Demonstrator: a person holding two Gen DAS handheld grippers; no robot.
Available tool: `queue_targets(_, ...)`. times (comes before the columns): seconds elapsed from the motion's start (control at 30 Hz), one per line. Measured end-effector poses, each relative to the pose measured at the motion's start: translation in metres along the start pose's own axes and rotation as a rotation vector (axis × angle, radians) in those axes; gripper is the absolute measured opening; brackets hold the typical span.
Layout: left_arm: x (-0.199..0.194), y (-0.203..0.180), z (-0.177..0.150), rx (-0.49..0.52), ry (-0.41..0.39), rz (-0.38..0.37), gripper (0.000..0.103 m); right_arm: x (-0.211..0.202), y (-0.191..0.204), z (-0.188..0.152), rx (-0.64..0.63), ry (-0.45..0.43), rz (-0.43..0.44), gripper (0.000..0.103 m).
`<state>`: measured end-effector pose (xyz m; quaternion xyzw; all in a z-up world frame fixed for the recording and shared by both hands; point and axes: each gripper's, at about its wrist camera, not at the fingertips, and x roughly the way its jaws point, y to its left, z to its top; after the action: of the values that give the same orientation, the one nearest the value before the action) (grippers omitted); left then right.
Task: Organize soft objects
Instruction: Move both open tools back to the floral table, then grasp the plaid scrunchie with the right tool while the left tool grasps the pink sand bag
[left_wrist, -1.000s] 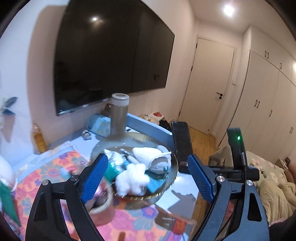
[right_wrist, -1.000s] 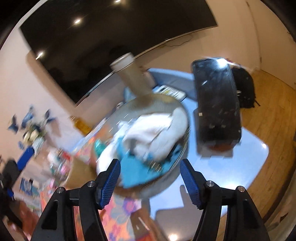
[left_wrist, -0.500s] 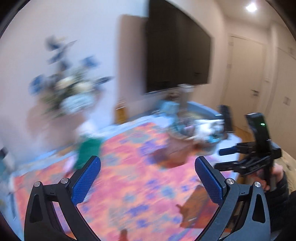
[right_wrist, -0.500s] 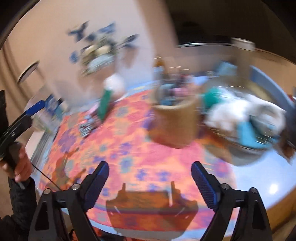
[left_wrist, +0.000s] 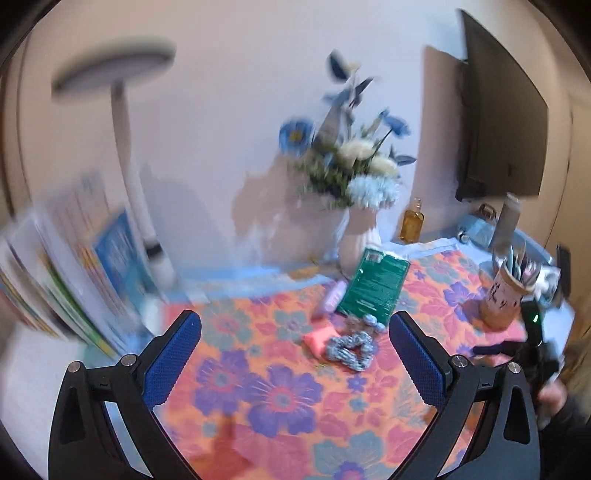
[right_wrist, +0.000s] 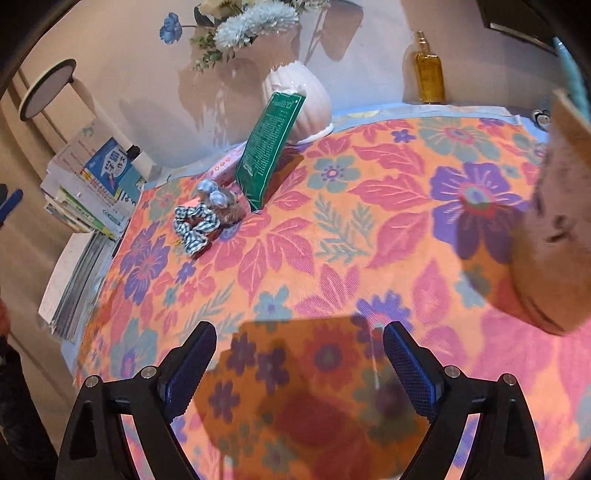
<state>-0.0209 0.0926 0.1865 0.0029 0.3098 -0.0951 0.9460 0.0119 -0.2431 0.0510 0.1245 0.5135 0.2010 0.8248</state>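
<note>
A blue-and-white checked scrunchie (left_wrist: 349, 350) (right_wrist: 194, 224) lies on the floral cloth (right_wrist: 369, 229). A coral-pink soft piece (left_wrist: 317, 340) touches it on one side. A small grey fuzzy thing with a checked bow (right_wrist: 221, 202) sits just behind it. My left gripper (left_wrist: 295, 323) hangs open over the cloth, short of the scrunchie, with nothing between its fingers. My right gripper (right_wrist: 299, 334) is open too, low over the cloth's near part, with the scrunchie far off to its upper left.
A green packet (right_wrist: 271, 151) leans on a white vase (right_wrist: 301, 99) of flowers. An amber bottle (right_wrist: 428, 74) stands by the wall. A tan pen cup (left_wrist: 504, 295) (right_wrist: 554, 240) stands at the right. Stacked books (right_wrist: 92, 177) and a lamp (left_wrist: 122, 110) are at the left.
Both views have swung left, away from the bowl of soft things and the TV, onto the floral cloth and the scrunchie. Both grippers' jaws stand wider than a second ago.
</note>
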Motion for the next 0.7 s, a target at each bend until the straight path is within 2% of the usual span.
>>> queue_targets(0.17,0.092,-0.013,-0.04,-0.039,0.111,-0.063,0.102,0.012,-0.003,-0.002,0.007,-0.028,0.0,0.091)
queue_targets(0.27,0.126,-0.023,-0.05,-0.055,0.133,-0.108,0.102,0.009,-0.008,-0.003,0.017,-0.043,0.014,0.091)
queue_targets(0.37,0.147,-0.018,-0.051,-0.077,0.131,-0.096,0.102,0.009,-0.009,-0.002,0.02,-0.045,0.023,0.091)
queue_targets(0.43,0.162,0.001,-0.049,-0.153,0.125,-0.11,0.101,0.011,-0.002,-0.002,-0.014,-0.027,-0.012,0.091)
queue_targets(0.5,0.177,0.023,-0.045,-0.244,0.125,-0.117,0.096,0.017,0.01,0.0,-0.078,0.018,-0.076,0.091)
queue_targets(0.57,0.192,0.043,-0.043,-0.337,0.127,-0.186,0.096,0.026,0.035,0.005,-0.178,0.088,-0.16,0.091)
queue_targets(0.6,0.196,0.046,-0.043,-0.354,0.127,-0.219,0.096,0.028,0.043,0.007,-0.205,0.105,-0.167,0.091)
queue_targets(0.63,0.199,0.046,-0.046,-0.351,0.124,-0.241,0.096,0.029,0.054,0.012,-0.226,0.122,-0.146,0.091)
queue_targets(0.7,0.2,0.04,-0.052,-0.313,0.119,-0.238,0.096,0.027,0.068,0.027,-0.208,0.119,-0.024,0.091)
